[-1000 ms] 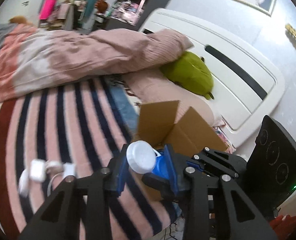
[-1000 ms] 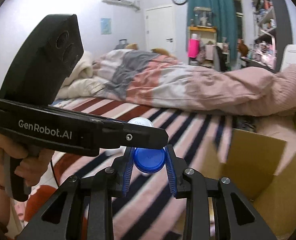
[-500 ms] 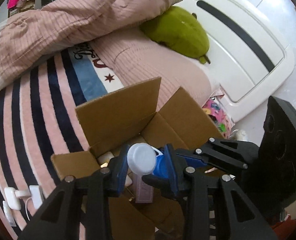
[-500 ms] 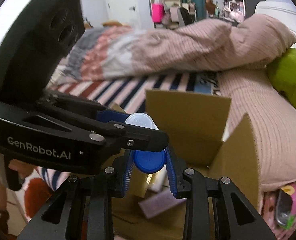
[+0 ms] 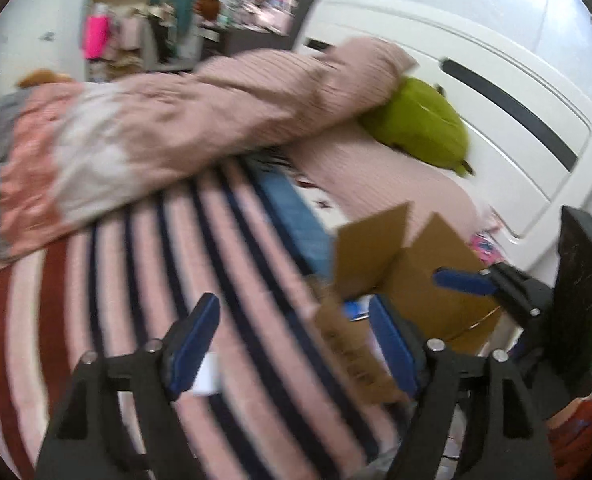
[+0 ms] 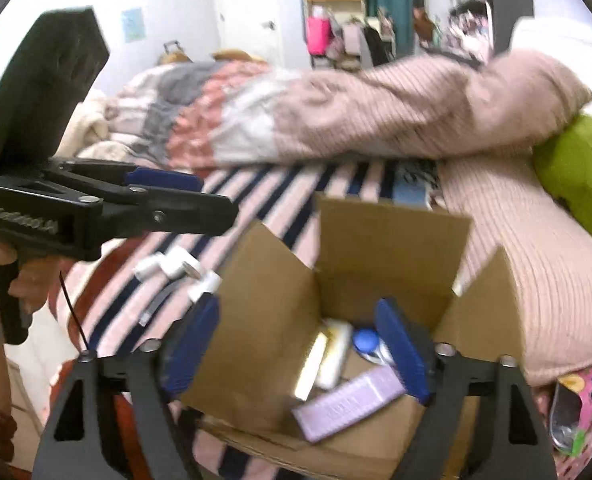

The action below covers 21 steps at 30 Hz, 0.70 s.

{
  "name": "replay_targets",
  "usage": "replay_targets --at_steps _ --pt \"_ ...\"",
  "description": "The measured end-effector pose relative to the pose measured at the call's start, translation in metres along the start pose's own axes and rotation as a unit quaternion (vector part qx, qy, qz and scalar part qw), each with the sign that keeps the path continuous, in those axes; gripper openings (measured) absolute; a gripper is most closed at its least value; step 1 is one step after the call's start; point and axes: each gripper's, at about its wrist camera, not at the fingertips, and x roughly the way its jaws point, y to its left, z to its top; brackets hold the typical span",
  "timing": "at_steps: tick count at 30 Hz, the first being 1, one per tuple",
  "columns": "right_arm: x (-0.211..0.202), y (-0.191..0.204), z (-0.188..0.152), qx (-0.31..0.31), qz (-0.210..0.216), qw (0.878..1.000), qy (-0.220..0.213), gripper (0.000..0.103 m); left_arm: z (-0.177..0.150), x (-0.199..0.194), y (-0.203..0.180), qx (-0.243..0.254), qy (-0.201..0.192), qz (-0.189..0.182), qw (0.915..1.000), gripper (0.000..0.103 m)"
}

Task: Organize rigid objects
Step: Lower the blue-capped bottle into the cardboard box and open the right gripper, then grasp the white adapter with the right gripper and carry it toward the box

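Both bottles now down in cardboard box point(image 6: 375, 248), each claw (left point(image 5: 296, 344), right point(image 6: 296, 344)) just opened wide, empty.

Both views are evenly lit by soft, bright indoor light with only faint shadows. Motion blur smears the left wrist view most, softening the brown cardboard box point(image 5: 411, 264) and the pink, white and navy striped bedsheet point(image 5: 144, 280). The white glossy headboard point(image 5: 507, 128) looks slightly washed out. Fisheye distortion bends straight lines, and dark vignetting fills all 4 corners.
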Motion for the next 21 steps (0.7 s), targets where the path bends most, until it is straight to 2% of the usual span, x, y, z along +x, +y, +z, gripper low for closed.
replay_targets --at_steps 4,9,14,16,21 --pt "0.011 0.051 0.010 -0.038 0.035 0.999 -0.015 0.098 -0.038 -0.042 0.048 -0.034 -0.033 0.050 0.9976 0.081" --pt "0.050 0.123 0.013 -0.104 0.084 0.991 0.024 0.098 -0.086 -0.070 0.102 -0.092 -0.054 0.085 0.9907 0.081" --pt "0.111 0.146 -0.002 -0.081 0.128 0.985 0.078 0.098 -0.133 -0.069 0.145 -0.137 -0.052 0.093 0.9848 0.081" --pt "0.141 0.146 -0.011 -0.075 0.115 0.986 0.093 0.098 -0.149 -0.063 0.156 -0.151 -0.044 0.099 0.9825 0.081" --pt "0.201 0.132 -0.035 -0.082 0.034 0.990 0.112 0.098 -0.174 -0.050 0.177 -0.182 -0.036 0.094 0.9781 0.081"
